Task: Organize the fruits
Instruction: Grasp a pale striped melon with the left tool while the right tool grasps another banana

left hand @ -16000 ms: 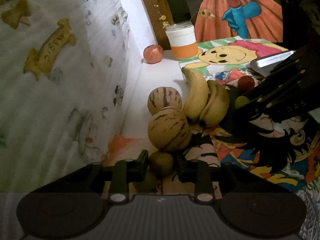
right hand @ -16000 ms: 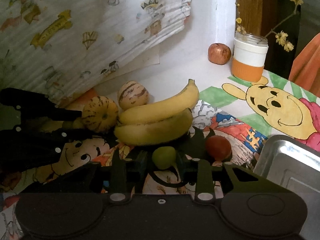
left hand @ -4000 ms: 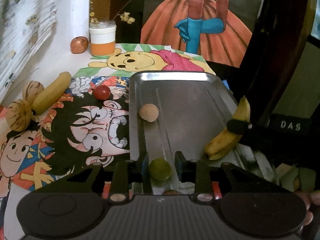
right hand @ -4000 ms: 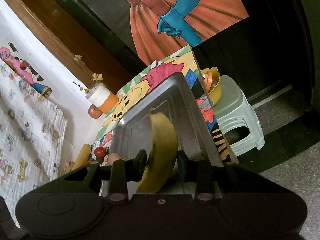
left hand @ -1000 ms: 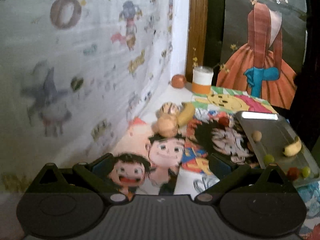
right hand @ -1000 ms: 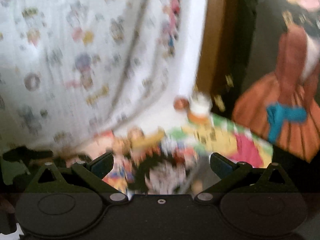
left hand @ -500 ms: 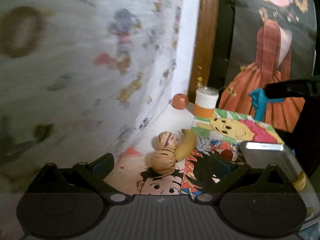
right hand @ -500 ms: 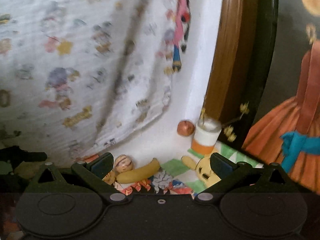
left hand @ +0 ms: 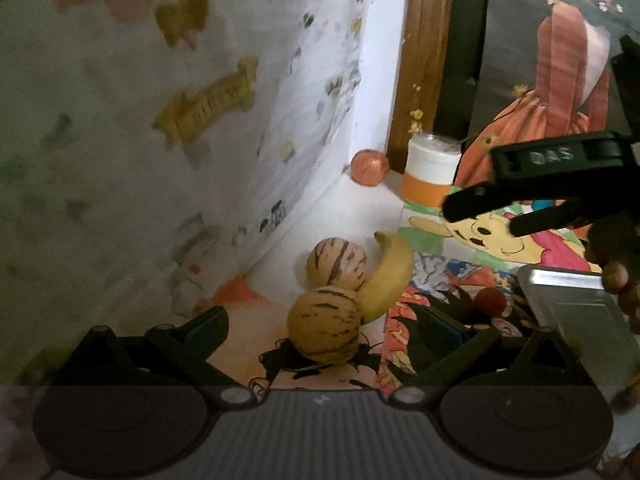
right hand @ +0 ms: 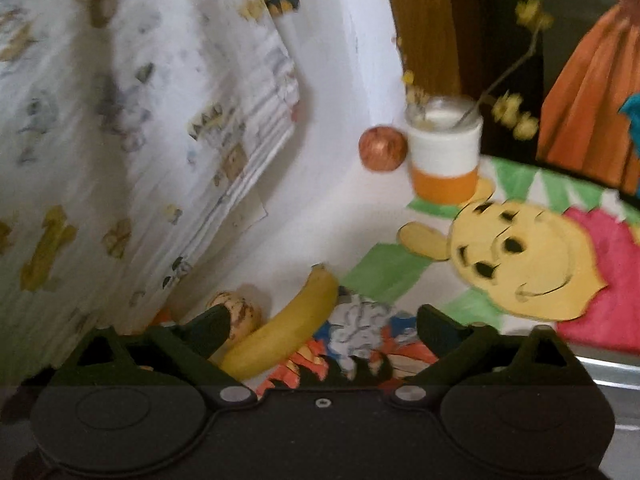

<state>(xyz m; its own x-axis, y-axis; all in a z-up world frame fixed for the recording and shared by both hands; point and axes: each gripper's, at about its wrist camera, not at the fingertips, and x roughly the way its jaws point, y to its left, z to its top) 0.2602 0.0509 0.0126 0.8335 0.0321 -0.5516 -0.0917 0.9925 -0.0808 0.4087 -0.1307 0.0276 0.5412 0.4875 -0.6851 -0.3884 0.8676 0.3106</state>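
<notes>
Both tools were empty: the left tool [left hand: 320, 322] spread before the nearer striped melon [left hand: 325, 323], the right tool [right hand: 322, 330], its jaws just narrowing, over the banana [right hand: 286, 330]. Fetching both seemed in hand. Next, each would need closing on its fruit beside the metal tray [left hand: 576, 300].

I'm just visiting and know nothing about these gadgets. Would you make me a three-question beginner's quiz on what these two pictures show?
1. True or false: the banana touches a striped melon.
2. What stands beside the orange-and-white jar? A) a reddish round fruit B) a knife C) a cup of tea
3. Fill in: both the left hand-held gripper and the right hand-held gripper are ____, nothing held.

Key: 1 true. 2 A, the reddish round fruit. 3 open; the right's jaws have just been closing slightly, nothing gripped.
</notes>
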